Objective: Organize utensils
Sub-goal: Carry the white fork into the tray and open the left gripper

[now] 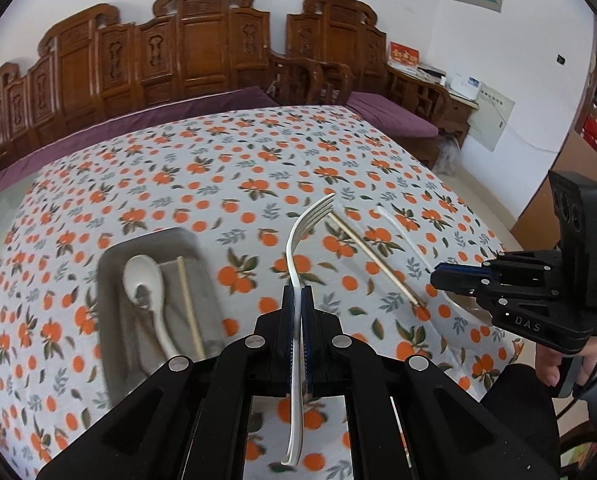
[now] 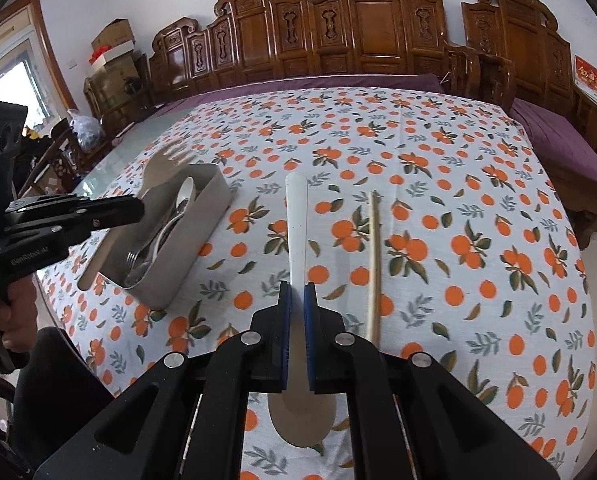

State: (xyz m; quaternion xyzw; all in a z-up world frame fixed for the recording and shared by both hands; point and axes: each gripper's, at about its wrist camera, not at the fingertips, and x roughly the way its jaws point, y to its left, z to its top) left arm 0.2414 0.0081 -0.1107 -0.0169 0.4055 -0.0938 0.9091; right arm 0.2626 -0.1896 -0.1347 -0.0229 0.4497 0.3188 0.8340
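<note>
The left gripper [image 1: 297,300] clamps a fork [image 1: 298,240] and the right gripper [image 2: 297,296] pinches a white spoon [image 2: 298,216], so each should swing leftward over the tray [image 1: 110,280] and lower before letting go.

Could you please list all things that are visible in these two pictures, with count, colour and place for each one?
fork: one, silver, clamped in the left gripper, tines pointing away
spoon: one, white, clamped in the right gripper, bowl nearest the camera
chopstick on the cloth: one, light wood, lying beside the held spoon
box: one, grey, on the tablecloth, holding utensils
spoon in the box: one, white
chopstick in the box: one, light wood
tablecloth: one, white with orange fruit print, covering the table
bench: carved brown wood with purple cushions, along the wall
left gripper: black, blue pads, shut
right gripper: black, blue pads, shut
</note>
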